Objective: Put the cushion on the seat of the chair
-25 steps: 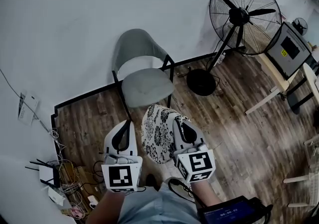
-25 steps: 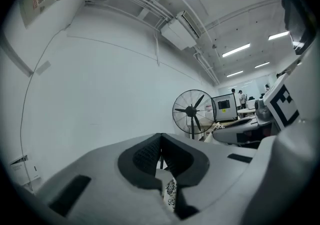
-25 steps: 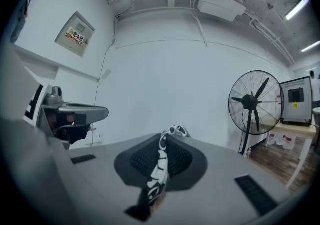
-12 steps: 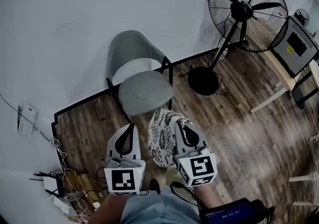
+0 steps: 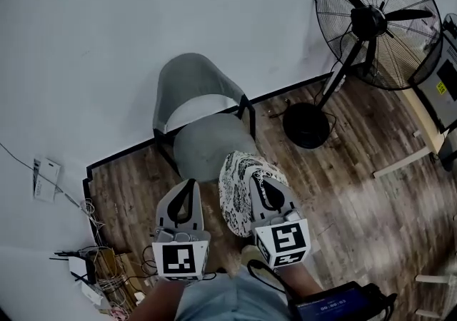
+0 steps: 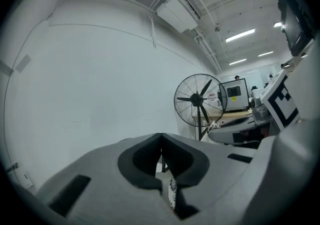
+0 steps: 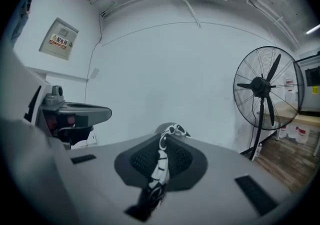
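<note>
Black-and-white floral fabric cushion (image 5: 232, 195) clamped in my right gripper (image 5: 258, 178); left gripper (image 5: 187, 185) jaws together, empty; yellow-marked wall notice (image 7: 59, 39) print illegible.

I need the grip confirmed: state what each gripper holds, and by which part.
The right gripper holds the patterned cushion by its edge, pinched between the fingers. The left gripper is shut, apparently on nothing.

The pictures were dim and gray, with little color. Long ceiling lights (image 6: 242, 34) glowed bright in the left gripper view. Both gripper views were round, bent at the edges, with black corners. The wall (image 5: 107, 27) was evenly lit.
</note>
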Demonstrator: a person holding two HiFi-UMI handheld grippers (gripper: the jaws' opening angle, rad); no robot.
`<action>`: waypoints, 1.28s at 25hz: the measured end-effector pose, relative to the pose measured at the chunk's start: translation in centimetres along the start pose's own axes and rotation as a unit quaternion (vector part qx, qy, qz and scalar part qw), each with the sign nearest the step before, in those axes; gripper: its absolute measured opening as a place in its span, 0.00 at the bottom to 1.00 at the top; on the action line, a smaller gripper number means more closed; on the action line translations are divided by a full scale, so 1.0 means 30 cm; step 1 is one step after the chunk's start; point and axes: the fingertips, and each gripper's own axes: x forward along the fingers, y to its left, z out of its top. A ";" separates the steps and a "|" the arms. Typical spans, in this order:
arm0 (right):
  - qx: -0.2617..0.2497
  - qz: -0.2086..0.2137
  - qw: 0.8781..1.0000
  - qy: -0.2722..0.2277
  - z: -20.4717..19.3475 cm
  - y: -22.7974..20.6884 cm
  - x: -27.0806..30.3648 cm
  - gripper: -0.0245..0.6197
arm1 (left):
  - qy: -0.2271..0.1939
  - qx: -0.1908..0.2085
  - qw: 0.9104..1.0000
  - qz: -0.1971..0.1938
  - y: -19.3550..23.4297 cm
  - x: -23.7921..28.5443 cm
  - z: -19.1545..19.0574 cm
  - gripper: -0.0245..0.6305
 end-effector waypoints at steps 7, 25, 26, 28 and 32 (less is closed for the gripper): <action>-0.023 0.034 0.999 -0.022 0.138 -0.127 0.165 0.06 | -0.023 0.022 0.999 0.035 0.038 0.168 0.084 0.05; -0.047 0.037 0.997 0.045 0.070 -0.083 0.667 0.06 | 0.014 -0.065 0.995 0.067 0.463 0.433 -0.100 0.05; -0.047 0.041 0.997 0.049 0.064 -0.071 0.704 0.06 | 0.016 -0.064 0.995 0.070 0.496 0.451 -0.110 0.05; -0.047 0.049 0.996 0.055 0.052 -0.041 0.779 0.06 | 0.023 -0.067 0.995 0.077 0.563 0.481 -0.134 0.05; -0.050 0.070 0.994 0.067 0.017 0.025 0.927 0.06 | 0.036 -0.077 0.992 0.092 0.679 0.527 -0.188 0.05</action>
